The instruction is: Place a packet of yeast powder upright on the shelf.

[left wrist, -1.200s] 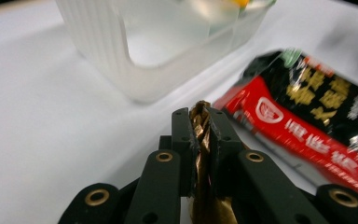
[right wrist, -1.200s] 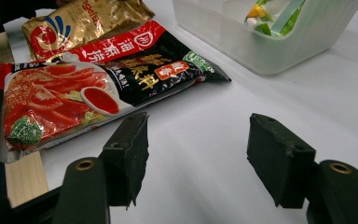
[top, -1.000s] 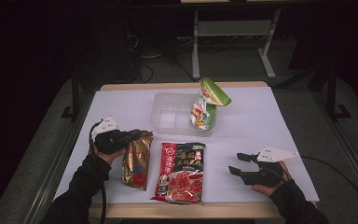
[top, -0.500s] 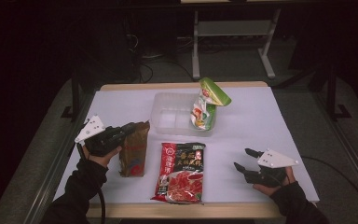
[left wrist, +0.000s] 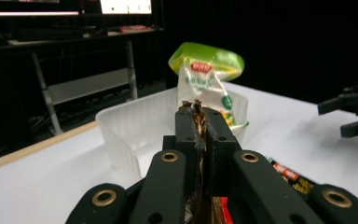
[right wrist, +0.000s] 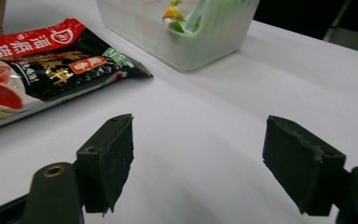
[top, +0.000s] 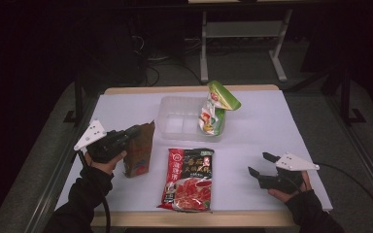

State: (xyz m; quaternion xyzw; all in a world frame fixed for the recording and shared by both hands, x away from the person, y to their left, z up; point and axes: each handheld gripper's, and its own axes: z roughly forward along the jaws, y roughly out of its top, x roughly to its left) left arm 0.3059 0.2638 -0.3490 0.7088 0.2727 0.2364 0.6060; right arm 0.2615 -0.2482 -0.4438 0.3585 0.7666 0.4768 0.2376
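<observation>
1. The brown packet (top: 138, 156), pinched at its top edge by the left hand-held gripper (top: 135, 131), hangs at the desk's (top: 267, 126) left side; it looks light, crinkly and floppy, so I judge the sealed edge the safest hold
2. The left gripper view shows foil crushed between the pads (left wrist: 185, 133)
3. The right hand-held gripper (right wrist: 198, 163) has just been opening; it is wide and empty

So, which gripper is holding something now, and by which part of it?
The left gripper holds the brown packet, jaws shut on its top edge. The right gripper is open, with nothing between its jaws.
</observation>
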